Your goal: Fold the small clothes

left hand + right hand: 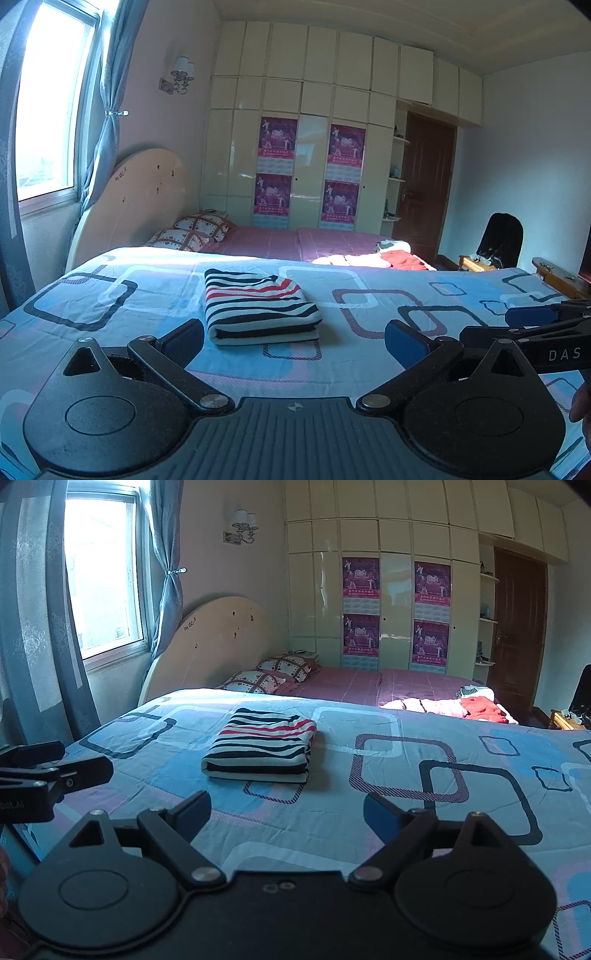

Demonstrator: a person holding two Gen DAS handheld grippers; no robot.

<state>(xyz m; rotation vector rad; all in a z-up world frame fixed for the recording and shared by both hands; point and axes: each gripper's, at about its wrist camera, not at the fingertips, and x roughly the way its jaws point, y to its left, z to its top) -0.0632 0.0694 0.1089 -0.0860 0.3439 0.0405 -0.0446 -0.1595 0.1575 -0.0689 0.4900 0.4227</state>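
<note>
Your left gripper [293, 341] is spread wide with nothing between its blue pads, and your right gripper [286, 814] is spread just as wide and equally bare. Both hover low over the blue patterned quilt [155, 295], apart from the garment. From the left gripper, the right one shows at its right side, close by; from the right gripper, the left one shows at its left edge. Just ahead of the left gripper, slightly left of its centre line, lies the striped folded garment [258, 306], its thick folded edge facing you and its layers stacked squarely. From the right gripper the same garment [262, 746] sits ahead and to the left, with a strip of bare quilt between the pads and that near edge. To the right of the garment the quilt runs flat and open towards its right-hand edge. Beyond the garment the quilt's far edge meets a pink sheet [266, 240]. Two heart-print pillows [192, 232] rest ahead to the left by the headboard [136, 199]. A loose pile of red and white clothes [391, 256] lies ahead to the right in sunlight. Farthest off stands the wardrobe [306, 129].
</note>
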